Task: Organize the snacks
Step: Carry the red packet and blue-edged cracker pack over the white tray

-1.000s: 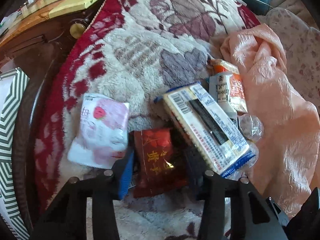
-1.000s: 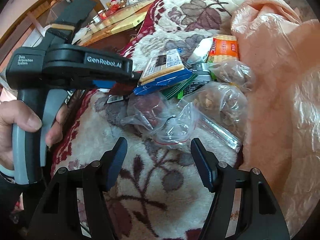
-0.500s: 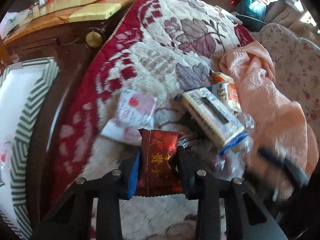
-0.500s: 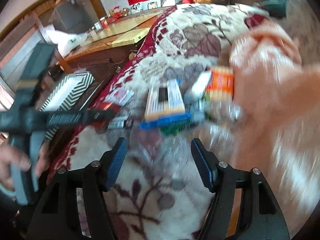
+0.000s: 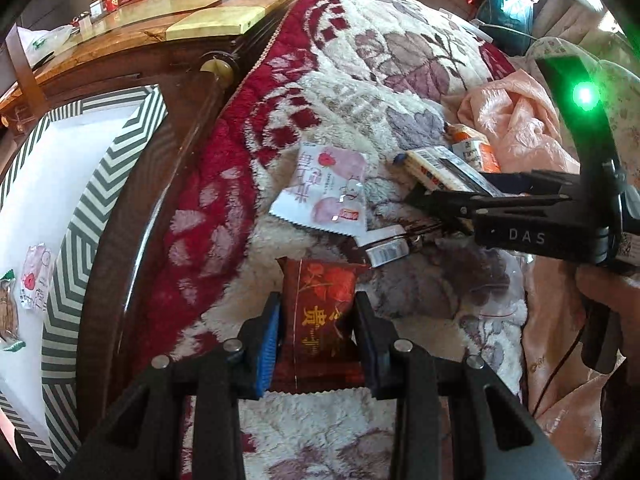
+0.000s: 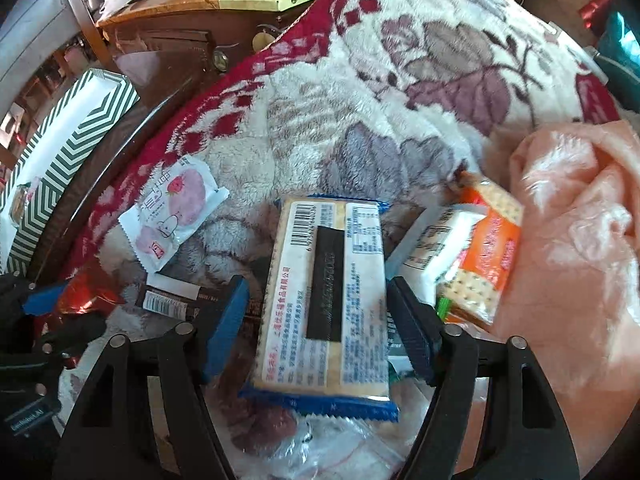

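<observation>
We see a dark red foil snack packet with gold characters and a red flower print (image 5: 318, 320) clenched between the jaws of the left gripper (image 5: 316, 344), both pads pressing its long sides; its long axis runs from near to far along the fingers, the crimped ends near and far, and it is held over the near part of the fluffy cream, red and mauve floral blanket (image 5: 360, 92). In the right wrist view a long cream biscuit pack with blue crimped ends, a barcode and a black stripe (image 6: 328, 296) lies label side up on a heap of clear plastic bags (image 6: 320, 440), its long axis also near to far, the barcode at the far end. The right gripper (image 6: 316, 328) straddles this pack with its jaws closing; we see a gap at the left pad, so it is not gripped. A white and pink strawberry sachet (image 6: 172, 216) lies to the left on the blanket, an orange cracker pack (image 6: 484, 256) to the right. A green-and-white striped box (image 5: 100, 184) sits at far left.
</observation>
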`<state>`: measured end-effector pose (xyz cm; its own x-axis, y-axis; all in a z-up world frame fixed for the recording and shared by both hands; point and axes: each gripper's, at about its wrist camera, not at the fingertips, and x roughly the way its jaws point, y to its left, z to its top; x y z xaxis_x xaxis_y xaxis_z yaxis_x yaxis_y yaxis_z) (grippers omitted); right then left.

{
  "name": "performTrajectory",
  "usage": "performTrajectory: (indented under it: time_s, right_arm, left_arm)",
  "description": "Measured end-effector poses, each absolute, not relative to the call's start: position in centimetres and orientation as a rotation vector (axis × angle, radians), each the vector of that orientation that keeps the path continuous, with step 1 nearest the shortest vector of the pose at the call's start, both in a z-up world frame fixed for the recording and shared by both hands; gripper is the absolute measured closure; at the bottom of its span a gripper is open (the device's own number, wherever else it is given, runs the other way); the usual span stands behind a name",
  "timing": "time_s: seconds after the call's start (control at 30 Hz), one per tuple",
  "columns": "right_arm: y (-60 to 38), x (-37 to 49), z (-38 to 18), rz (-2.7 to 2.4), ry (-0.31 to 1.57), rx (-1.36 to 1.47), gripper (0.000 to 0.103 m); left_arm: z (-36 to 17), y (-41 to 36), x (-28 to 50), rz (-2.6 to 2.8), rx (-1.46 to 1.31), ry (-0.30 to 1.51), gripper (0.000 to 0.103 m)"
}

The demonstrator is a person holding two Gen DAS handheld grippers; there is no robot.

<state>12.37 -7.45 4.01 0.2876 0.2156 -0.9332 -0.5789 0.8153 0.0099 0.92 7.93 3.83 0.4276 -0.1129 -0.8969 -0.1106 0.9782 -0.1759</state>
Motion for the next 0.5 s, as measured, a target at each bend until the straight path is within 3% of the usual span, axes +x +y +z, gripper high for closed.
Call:
performTrajectory:
  time_s: [0.03,0.5]
  right_arm:
    - [-7.6,12.4,3.9,0.542,1.164,-0.364,0.048]
    - [-8.3,7.2,8.7,0.618,1.037,-0.315,0.048]
  left_arm:
    - [3.7,8.2,0.9,0.000,-0.227,1.134,0.066]
    - [5.8,9.9,-0.8,0.025,-0.248,1.082,0.066]
